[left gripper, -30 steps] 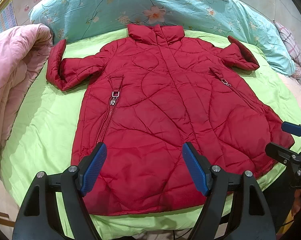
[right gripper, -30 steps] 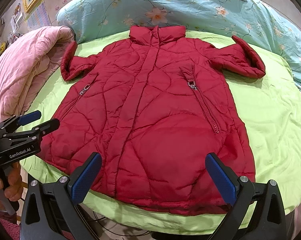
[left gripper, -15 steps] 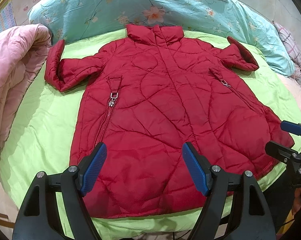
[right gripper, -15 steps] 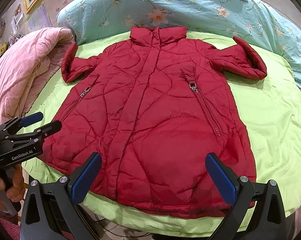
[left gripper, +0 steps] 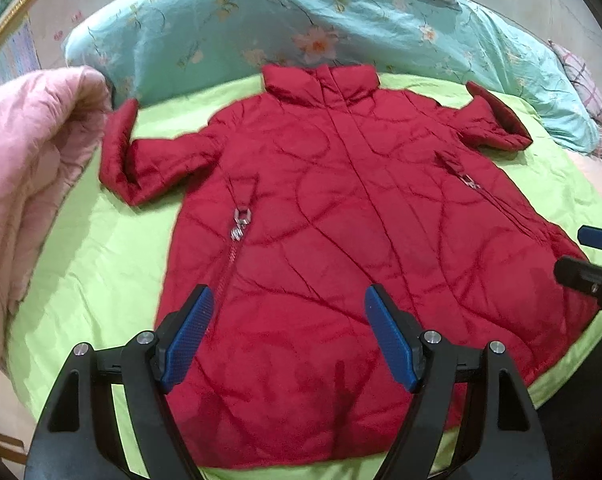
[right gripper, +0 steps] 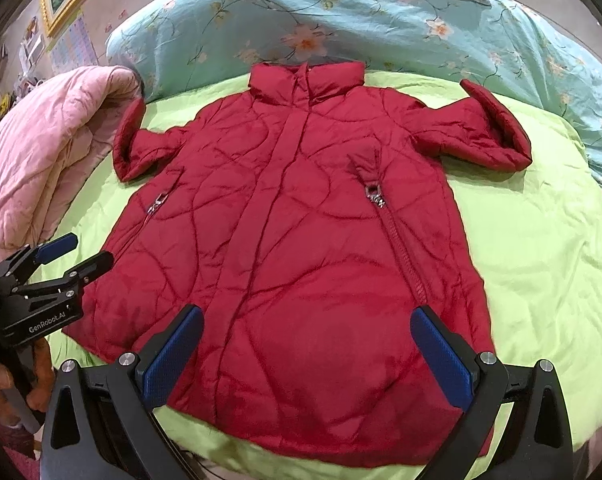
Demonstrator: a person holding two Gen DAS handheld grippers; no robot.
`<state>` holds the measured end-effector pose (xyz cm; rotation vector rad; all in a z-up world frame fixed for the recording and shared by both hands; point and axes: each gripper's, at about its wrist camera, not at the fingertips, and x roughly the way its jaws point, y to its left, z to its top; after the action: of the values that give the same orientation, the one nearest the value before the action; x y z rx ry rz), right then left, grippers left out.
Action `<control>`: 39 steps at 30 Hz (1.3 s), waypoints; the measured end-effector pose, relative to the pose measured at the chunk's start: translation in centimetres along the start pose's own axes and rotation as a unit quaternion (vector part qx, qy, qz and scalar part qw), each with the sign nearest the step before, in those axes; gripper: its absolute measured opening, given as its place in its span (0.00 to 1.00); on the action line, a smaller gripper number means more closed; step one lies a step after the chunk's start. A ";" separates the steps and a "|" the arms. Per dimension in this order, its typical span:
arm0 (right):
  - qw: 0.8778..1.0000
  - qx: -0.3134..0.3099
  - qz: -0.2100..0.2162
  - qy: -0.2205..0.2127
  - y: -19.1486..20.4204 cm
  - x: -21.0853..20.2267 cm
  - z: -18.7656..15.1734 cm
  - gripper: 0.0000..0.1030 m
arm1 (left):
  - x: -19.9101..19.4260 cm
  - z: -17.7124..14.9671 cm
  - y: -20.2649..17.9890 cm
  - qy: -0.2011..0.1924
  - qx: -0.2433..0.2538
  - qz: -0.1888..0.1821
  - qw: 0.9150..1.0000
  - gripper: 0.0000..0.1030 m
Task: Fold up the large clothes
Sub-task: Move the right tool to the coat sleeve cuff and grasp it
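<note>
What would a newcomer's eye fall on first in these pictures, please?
A red quilted puffer coat lies spread flat, front up, in the middle of a lime-green bedsheet. A turquoise floral duvet is bunched behind its collar, and a pink quilted blanket is heaped at the left.

Both wrist cameras are looking steeply down from the bed's (left gripper: 101, 264) foot toward the pillows, sharing the whole red quilted coat (left gripper: 341, 240); each is catching the other hand-held gripper at its edge.
</note>
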<state>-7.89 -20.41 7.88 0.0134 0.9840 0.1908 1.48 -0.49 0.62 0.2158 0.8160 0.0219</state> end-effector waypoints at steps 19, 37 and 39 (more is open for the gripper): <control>0.999 0.038 -0.014 -0.034 -6.3 2.8 5.8 1.00 | 4.9 3.9 2.2 0.029 -0.035 -0.024 0.999 0.84; 0.987 0.121 -0.081 -0.061 -20.2 6.9 13.7 0.86 | 9.1 6.6 1.5 0.061 -0.033 -0.025 0.997 0.84; 0.986 0.124 -0.096 -0.062 -21.7 7.6 14.9 0.82 | 9.6 6.7 1.6 0.065 -0.037 -0.029 0.997 0.84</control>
<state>11.88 -39.35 7.80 0.1564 0.8734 -0.1095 13.02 0.84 -1.49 0.1224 0.9485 0.0121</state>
